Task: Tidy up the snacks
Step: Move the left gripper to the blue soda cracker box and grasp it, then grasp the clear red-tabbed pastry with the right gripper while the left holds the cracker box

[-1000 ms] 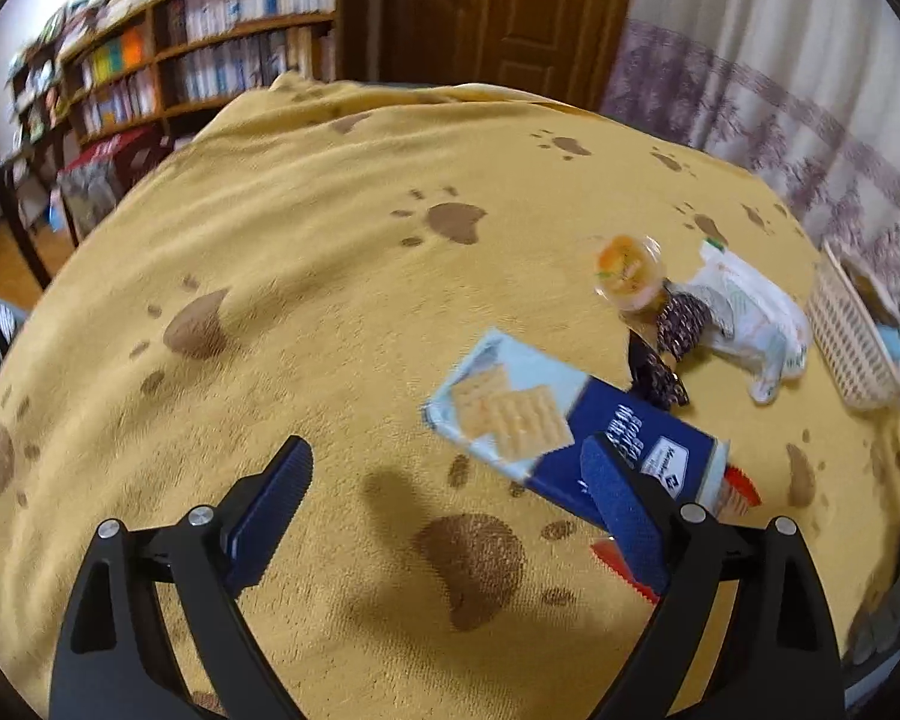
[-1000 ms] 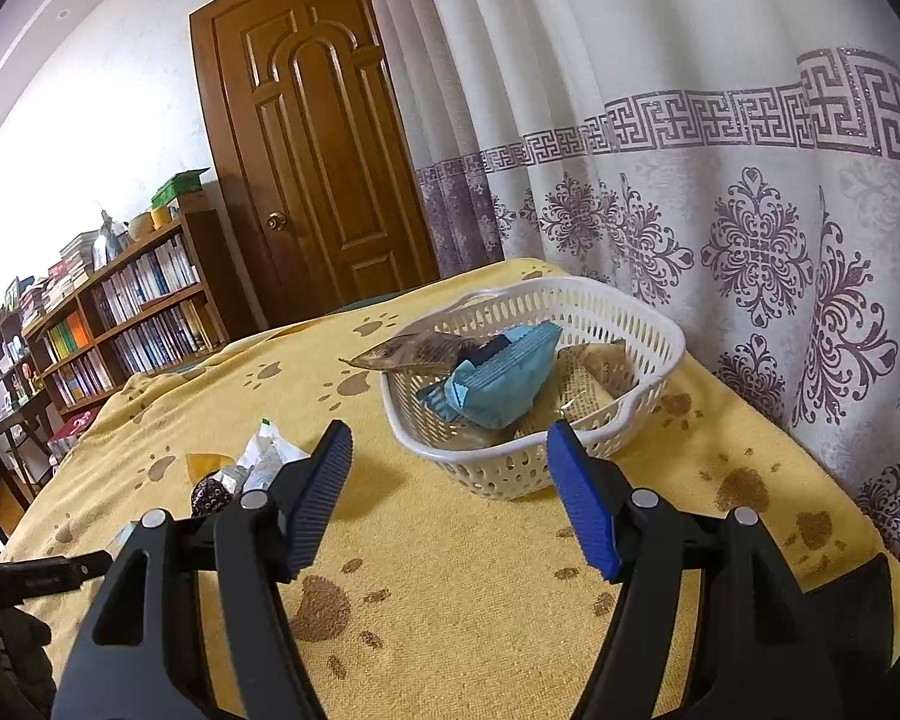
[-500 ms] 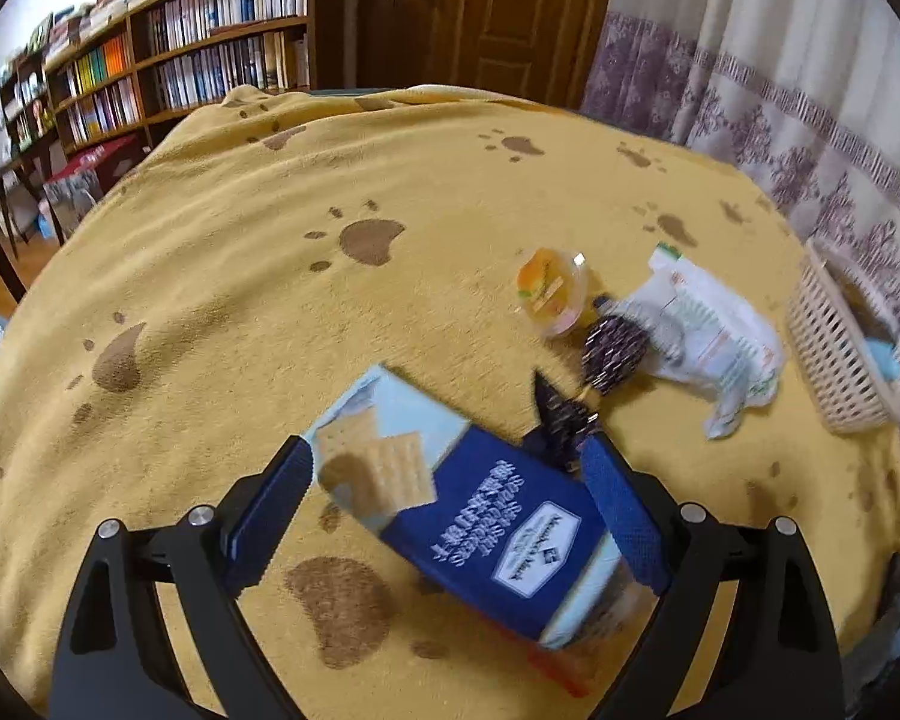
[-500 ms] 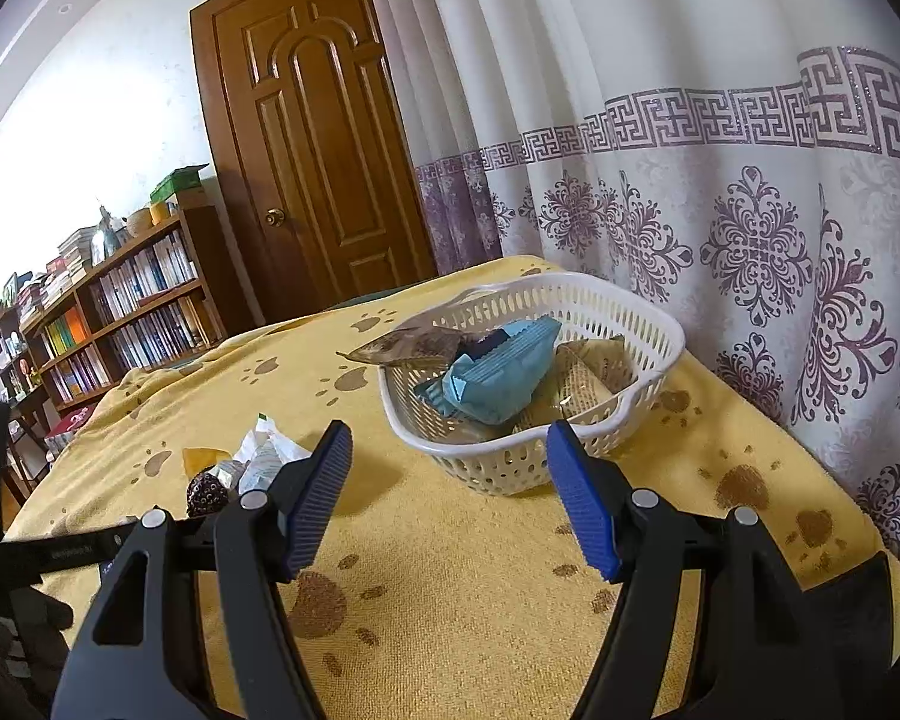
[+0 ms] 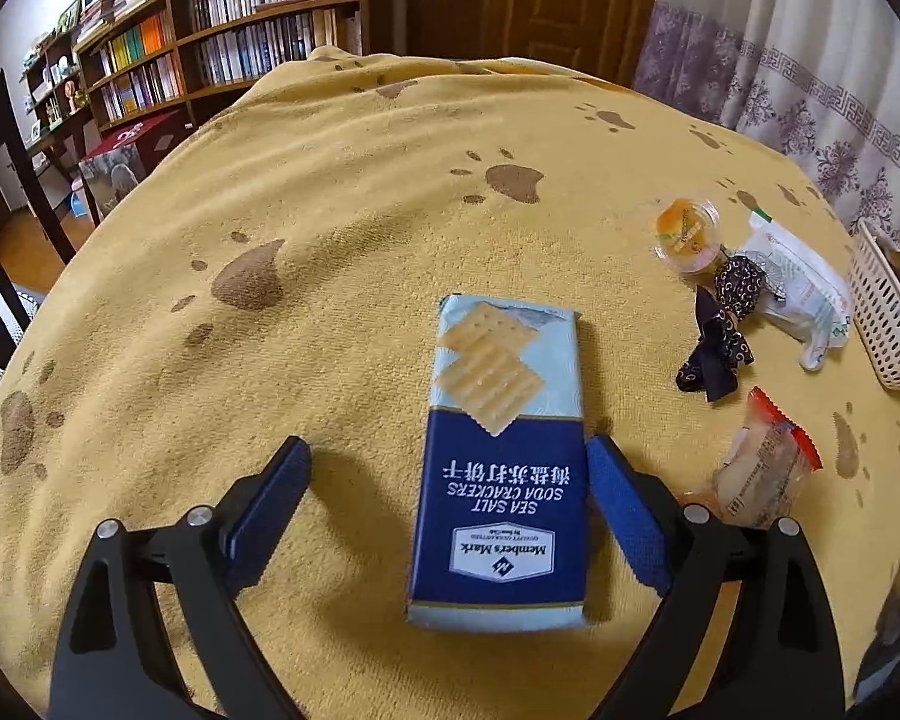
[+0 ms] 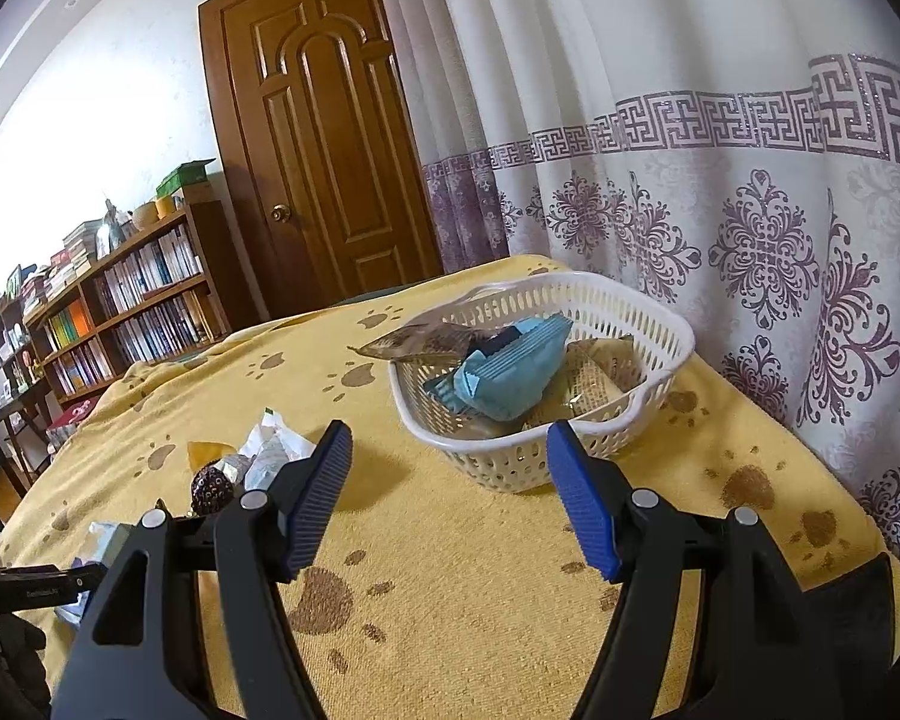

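Observation:
A blue and pale cracker pack (image 5: pixel 501 468) lies flat on the yellow paw-print cloth (image 5: pixel 330 210). My left gripper (image 5: pixel 447 510) is open and straddles the pack's near half; the right pad sits close beside its edge and the left pad stands well clear. To the right lie an orange jelly cup (image 5: pixel 687 231), a dark patterned wrapped sweet (image 5: pixel 723 324), a white packet (image 5: pixel 801 294) and a red-edged clear packet (image 5: pixel 765 468). My right gripper (image 6: pixel 450 492) hangs open and empty in front of the white basket (image 6: pixel 660 324), which holds a light blue pack (image 6: pixel 510 372) and other wrappers.
A curtain (image 6: pixel 720 150) hangs just behind the basket at the cloth's right edge. A wooden door (image 6: pixel 324 138) and bookshelves (image 5: pixel 228 18) stand beyond the far side. A dark chair (image 5: pixel 6 192) is at the left. The left gripper's black frame (image 6: pixel 30 591) shows low left in the right wrist view.
My left gripper swung right and came down over the cracker pack, which now lies lengthwise between its open fingers instead of at an angle ahead. The right gripper stayed still.

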`<state>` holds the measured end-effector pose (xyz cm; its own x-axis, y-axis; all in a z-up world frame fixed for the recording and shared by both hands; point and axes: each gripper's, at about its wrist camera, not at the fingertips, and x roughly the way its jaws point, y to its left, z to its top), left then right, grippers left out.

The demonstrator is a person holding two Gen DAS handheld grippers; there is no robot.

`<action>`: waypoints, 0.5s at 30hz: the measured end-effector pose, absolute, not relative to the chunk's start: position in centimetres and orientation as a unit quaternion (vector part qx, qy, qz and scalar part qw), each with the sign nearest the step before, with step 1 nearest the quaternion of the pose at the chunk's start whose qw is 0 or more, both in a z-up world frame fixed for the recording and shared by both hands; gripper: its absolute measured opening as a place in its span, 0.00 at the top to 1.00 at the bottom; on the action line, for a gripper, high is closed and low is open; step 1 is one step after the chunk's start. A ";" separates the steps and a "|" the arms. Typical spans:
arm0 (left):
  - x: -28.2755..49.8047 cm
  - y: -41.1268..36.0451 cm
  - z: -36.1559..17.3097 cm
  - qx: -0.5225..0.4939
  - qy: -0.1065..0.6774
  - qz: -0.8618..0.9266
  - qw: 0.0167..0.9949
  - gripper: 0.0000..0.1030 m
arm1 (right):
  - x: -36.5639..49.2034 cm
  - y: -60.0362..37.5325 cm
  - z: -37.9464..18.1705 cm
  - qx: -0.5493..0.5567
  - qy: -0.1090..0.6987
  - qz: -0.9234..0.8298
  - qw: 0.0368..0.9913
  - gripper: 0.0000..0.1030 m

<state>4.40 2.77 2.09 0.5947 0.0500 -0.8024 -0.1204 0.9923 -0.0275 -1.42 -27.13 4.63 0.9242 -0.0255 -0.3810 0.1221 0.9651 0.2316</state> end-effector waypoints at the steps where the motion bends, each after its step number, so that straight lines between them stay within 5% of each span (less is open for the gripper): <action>1: 4.4 2.6 2.0 -0.037 0.447 0.048 0.892 0.11 | -1.4 -27.1 4.6 0.125 0.192 -0.038 0.973 0.33; 5: 5.1 1.9 1.5 -0.017 0.441 0.059 0.896 0.14 | -1.2 -26.9 4.4 0.121 0.196 -0.039 0.972 0.33; 8: 5.2 1.5 1.8 -0.007 0.429 0.045 0.902 0.34 | -1.0 -26.6 4.3 0.113 0.200 -0.037 0.973 0.33; 9: 5.2 1.3 2.0 -0.002 0.425 0.034 0.904 0.50 | -1.0 -26.5 4.3 0.112 0.201 -0.035 0.973 0.33; 15: 4.6 1.3 2.3 -0.010 0.409 0.005 0.913 0.51 | -1.1 -25.4 3.9 0.129 0.229 0.008 0.965 0.33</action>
<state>4.58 1.35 2.26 0.6656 0.0010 -0.7463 -0.0178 0.9997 -0.0145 -1.10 -25.37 3.94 0.8946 0.0746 -0.4406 0.0434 0.9668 0.2518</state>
